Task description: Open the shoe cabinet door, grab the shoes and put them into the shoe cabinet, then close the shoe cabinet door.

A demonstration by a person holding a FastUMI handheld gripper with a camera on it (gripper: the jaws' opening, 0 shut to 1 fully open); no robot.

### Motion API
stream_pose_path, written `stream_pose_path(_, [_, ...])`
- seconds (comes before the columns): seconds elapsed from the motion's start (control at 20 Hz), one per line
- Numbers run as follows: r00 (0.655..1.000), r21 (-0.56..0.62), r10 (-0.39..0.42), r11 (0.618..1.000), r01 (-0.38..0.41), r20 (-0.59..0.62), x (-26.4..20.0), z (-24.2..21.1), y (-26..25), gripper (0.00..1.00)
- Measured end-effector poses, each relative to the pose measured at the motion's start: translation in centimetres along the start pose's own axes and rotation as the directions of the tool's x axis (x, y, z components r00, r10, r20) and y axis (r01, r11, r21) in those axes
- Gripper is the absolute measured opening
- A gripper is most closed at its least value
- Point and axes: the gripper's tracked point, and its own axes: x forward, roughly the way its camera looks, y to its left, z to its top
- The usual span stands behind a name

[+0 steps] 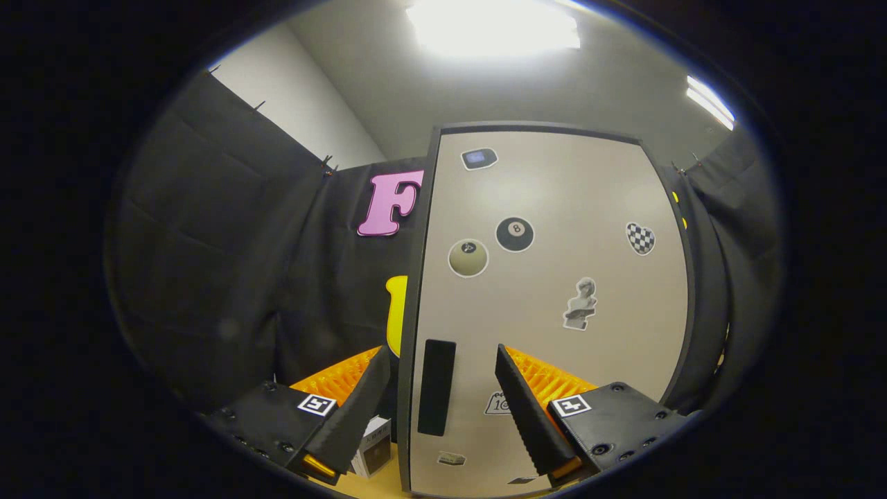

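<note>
Gripper view: spread tongs [441,360] straddle cabinet door [554,312] edge, handle [436,387].

A blown-out ceiling light panel [493,26] glares from overhead, with a second bright strip [708,99] beside it. The cabinet door [554,277] is evenly lit and sharp. Fisheye distortion bows straight lines near the rim, where the cloth wall [208,242] falls dim.

One cabinet door [554,305], one handle [436,387], perhaps eight stickers

Smooth matt cabinet door [554,291], matt black handle [436,387]
</note>
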Motion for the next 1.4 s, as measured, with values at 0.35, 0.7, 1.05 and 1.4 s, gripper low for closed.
stream_pose_path(0.35, [0.995,0.031,-0.034,0.999,0.037,-0.089,3.5,-3.6,-0.6,0.93])
stream_pose_path(0.7, [0.977,0.161,-0.006,0.986,0.041,-0.212,5.0,-6.6,-0.1,0.78])
stream_pose_path(1.05, [0.968,0.134,-0.038,0.988,0.073,-0.247,5.5,-6.9,0.8,0.34])
stream_pose_path(1.4, [0.967,0.123,0.028,0.992,0.004,-0.254,5.0,-6.8,0.7,0.08])
